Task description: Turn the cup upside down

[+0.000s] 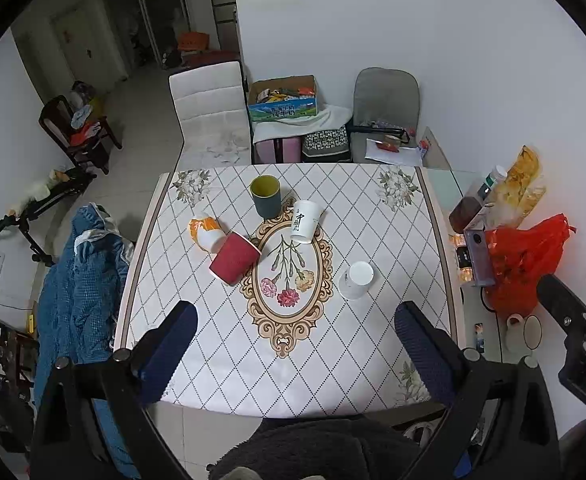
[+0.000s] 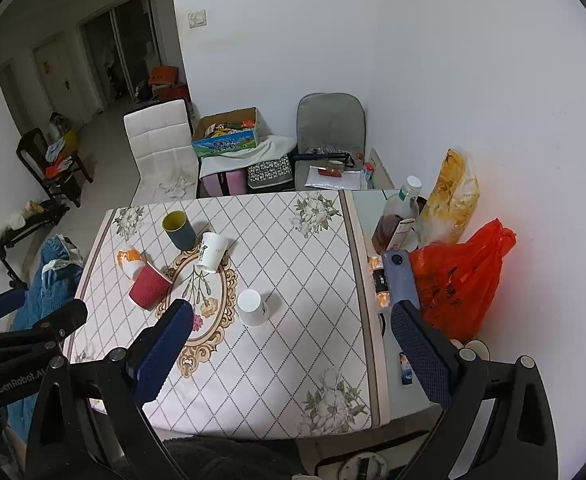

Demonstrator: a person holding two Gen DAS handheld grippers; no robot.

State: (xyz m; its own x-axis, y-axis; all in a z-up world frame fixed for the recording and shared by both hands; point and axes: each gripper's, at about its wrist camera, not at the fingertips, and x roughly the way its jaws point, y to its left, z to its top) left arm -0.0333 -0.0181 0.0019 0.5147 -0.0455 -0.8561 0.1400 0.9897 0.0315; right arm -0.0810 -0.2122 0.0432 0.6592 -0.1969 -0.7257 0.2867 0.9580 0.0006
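Five cups sit on the worktop (image 1: 373,344), which is covered by a diamond-patterned cloth with a floral oval in the middle. A dark green cup (image 1: 266,197) stands upright at the far side, mouth up. Just beside it, a white cup with black lettering (image 1: 304,222) stands tilted, mouth up. A red ribbed cup (image 1: 233,257) lies on its side, touching an orange-and-white cup (image 1: 205,232) that also lies tipped over. Apart from these, nearer the right edge, a plain white cup (image 1: 356,280) stands upside down, base up.

Both claws hang above the near edge of the worktop, well apart from every cup. The left claw (image 1: 295,350) is spread wide and holds nothing. The right claw (image 2: 293,354) is likewise spread, empty. Off the cloth to the right stand a red plastic bag (image 2: 459,280), a brown bottle (image 2: 395,220) and a yellow packet (image 2: 451,196).
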